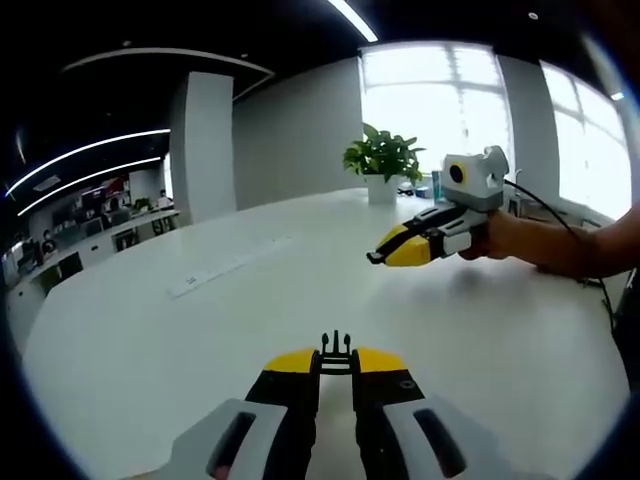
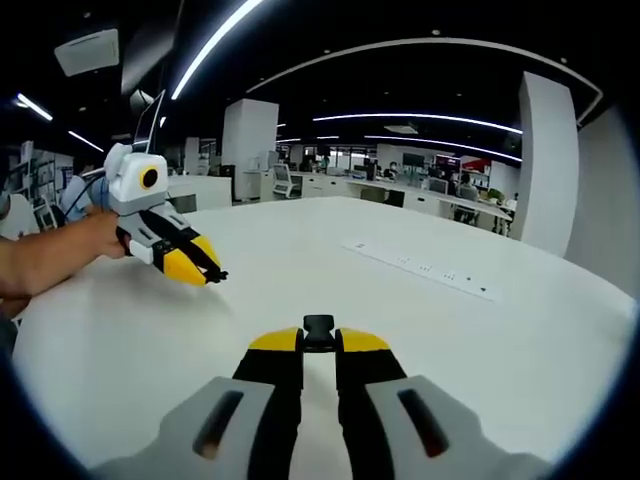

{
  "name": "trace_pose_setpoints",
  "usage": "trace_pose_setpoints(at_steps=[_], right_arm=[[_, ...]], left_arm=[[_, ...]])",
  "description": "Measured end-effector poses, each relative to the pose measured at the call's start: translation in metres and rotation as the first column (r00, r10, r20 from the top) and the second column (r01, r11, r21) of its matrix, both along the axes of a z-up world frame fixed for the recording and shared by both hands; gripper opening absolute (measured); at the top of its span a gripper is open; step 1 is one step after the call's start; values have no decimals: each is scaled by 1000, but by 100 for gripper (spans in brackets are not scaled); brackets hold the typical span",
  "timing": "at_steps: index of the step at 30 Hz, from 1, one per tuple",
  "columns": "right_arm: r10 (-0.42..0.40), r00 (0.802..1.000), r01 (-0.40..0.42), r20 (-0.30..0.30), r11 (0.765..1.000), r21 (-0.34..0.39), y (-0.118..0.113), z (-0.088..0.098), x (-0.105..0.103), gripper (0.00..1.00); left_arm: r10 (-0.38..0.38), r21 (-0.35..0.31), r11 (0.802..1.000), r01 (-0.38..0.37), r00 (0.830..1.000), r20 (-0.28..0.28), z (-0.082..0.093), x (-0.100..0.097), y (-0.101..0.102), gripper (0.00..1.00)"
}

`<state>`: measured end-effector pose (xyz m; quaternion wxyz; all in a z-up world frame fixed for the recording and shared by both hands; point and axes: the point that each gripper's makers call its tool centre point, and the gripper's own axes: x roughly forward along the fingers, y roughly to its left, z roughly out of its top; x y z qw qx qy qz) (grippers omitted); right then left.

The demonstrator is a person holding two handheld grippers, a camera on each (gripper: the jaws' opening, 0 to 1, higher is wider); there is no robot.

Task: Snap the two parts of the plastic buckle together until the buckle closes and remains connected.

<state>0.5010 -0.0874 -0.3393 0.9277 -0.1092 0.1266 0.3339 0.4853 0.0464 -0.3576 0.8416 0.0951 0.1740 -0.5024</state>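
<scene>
In the left gripper view we record the left gripper (image 1: 337, 362) with its jaws clamped on the pronged buckle half (image 1: 337, 352), held above the white table (image 1: 150, 340), and a potted plant (image 1: 383, 160) standing at the table's far edge before bright windows. In the right gripper view we find the right gripper (image 2: 319, 342) clamped on the socket buckle half (image 2: 319, 328), with a power strip (image 2: 420, 268) lying on the table. Each view shows the other gripper held well apart, so the two halves remain unjoined.
</scene>
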Motion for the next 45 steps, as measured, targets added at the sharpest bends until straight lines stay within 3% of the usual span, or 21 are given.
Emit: trace_pose_setpoints(at_steps=[14, 28, 33, 37, 41, 45], right_arm=[[80, 997, -80, -21, 997, 19, 16, 5, -40, 10], [89, 995, -88, -49, 996, 21, 11, -1, -34, 10], [129, 990, -129, -52, 992, 9, 15, -1, -35, 10], [146, 988, -146, -52, 989, 7, 18, 0, -38, 10], [169, 984, -169, -57, 986, -1, 19, -1, -44, 10], [182, 983, -182, -29, 983, -2, 19, 2, -41, 10]], left_arm=[[-108, 6, 994, 108, 994, -28, 4, -32, -5, 10], [-135, 43, 990, 136, 991, -26, -4, -39, -7, 10], [-180, 39, 982, 182, 982, -56, -8, -64, -6, 10], [-190, 27, 981, 192, 980, -63, -5, -65, -3, 10], [-247, -10, 969, 246, 969, -30, 4, -74, -9, 10], [-241, 1, 971, 241, 970, -23, 2, -71, -11, 11]])
